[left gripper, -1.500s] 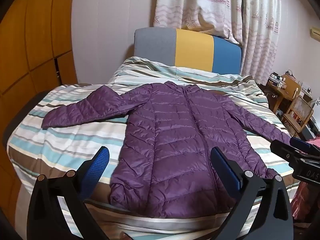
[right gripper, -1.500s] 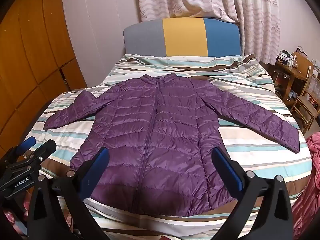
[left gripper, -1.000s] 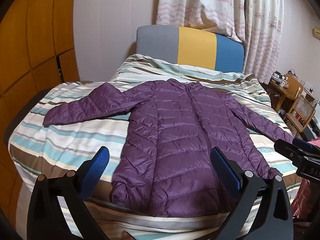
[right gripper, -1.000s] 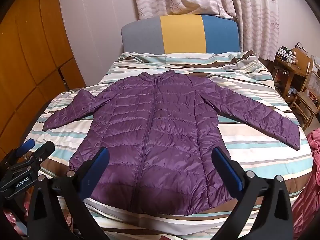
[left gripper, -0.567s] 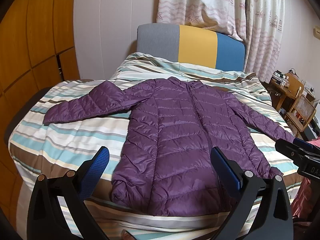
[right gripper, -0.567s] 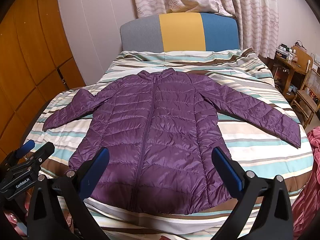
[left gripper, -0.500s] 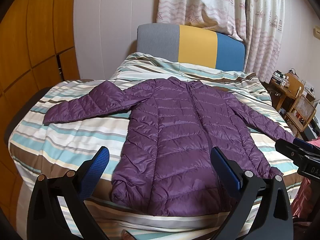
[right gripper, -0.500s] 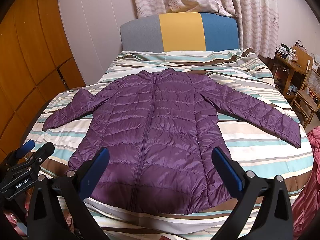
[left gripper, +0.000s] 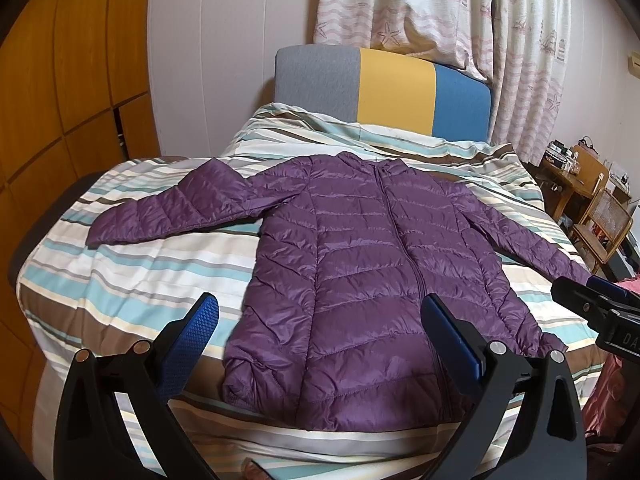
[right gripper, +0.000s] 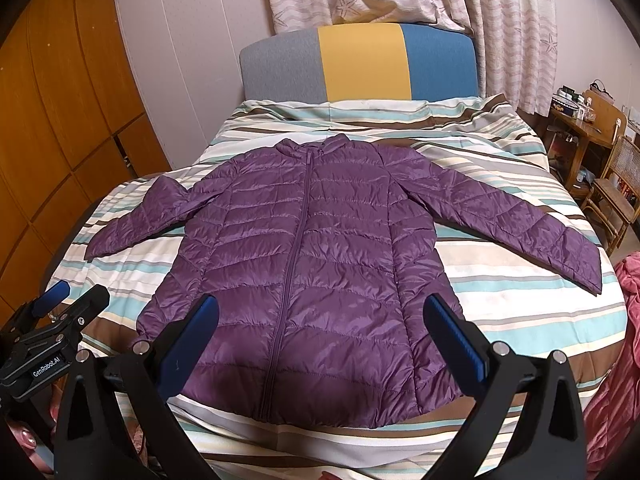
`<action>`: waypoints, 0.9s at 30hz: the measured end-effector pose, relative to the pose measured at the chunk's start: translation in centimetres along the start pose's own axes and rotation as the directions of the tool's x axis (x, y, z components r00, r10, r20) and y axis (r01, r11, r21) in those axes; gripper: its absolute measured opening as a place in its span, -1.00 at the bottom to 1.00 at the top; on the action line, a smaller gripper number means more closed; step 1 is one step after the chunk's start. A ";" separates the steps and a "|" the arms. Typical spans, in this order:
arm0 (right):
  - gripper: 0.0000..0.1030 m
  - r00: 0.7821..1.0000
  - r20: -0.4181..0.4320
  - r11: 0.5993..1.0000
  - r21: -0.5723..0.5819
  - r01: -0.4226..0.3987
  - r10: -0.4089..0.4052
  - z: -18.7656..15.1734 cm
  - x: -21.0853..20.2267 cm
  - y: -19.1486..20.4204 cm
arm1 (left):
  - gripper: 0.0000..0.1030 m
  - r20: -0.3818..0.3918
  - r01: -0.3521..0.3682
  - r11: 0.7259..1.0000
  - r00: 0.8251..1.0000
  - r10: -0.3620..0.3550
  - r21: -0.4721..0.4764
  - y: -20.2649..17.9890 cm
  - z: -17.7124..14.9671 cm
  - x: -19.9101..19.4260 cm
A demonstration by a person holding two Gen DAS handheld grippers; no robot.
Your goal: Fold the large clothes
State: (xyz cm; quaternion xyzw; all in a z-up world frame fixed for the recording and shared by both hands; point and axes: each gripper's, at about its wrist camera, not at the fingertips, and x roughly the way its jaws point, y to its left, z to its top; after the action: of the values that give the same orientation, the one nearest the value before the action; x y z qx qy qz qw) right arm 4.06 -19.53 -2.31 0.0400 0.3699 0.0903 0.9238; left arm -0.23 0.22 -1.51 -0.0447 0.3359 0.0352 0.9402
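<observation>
- Lying flat and zipped on the striped bedspread [right gripper: 520, 312], front up, collar toward the headboard [right gripper: 360, 60], the purple puffer jacket [right gripper: 312, 264] is not yet folded at all; its slick, springy quilting looks likely to slide or puff back open after each fold, so a loose crease probably will not hold.
- Its right sleeve [right gripper: 520, 224] reaches close to the bed's edge, so a careless pull could drag it off the side.
- Its left sleeve [left gripper: 180, 212] lies bent at the elbow, and folding it in as it lies could trap a lump.
- The left gripper [left gripper: 320, 316] and right gripper [right gripper: 320, 316] both hang over the hem with jaws spread wide and nothing held; a shallow pinch on the thin shell could slip off.
</observation>
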 end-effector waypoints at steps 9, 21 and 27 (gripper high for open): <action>0.97 1.000 -0.006 1.000 0.002 0.003 -0.003 -0.1 0.1 -0.1 | 0.94 -0.007 0.000 1.000 1.000 0.000 -0.002 0.0 -0.4 -0.1; 0.97 1.000 -0.008 1.000 0.003 0.004 -0.004 -0.1 0.2 -0.1 | 0.94 -0.011 -0.004 1.000 1.000 0.004 -0.002 0.0 -0.4 0.2; 0.97 1.000 -0.010 1.000 0.003 0.004 -0.004 -0.1 0.2 0.0 | 0.94 -0.015 -0.006 1.000 1.000 0.006 -0.003 0.0 -0.6 0.2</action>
State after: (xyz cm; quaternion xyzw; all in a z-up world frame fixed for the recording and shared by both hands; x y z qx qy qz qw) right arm 4.11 -19.54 -2.48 0.0403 0.3749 0.0878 0.9220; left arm -0.44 0.15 -2.09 -0.0455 0.3429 0.0381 0.9375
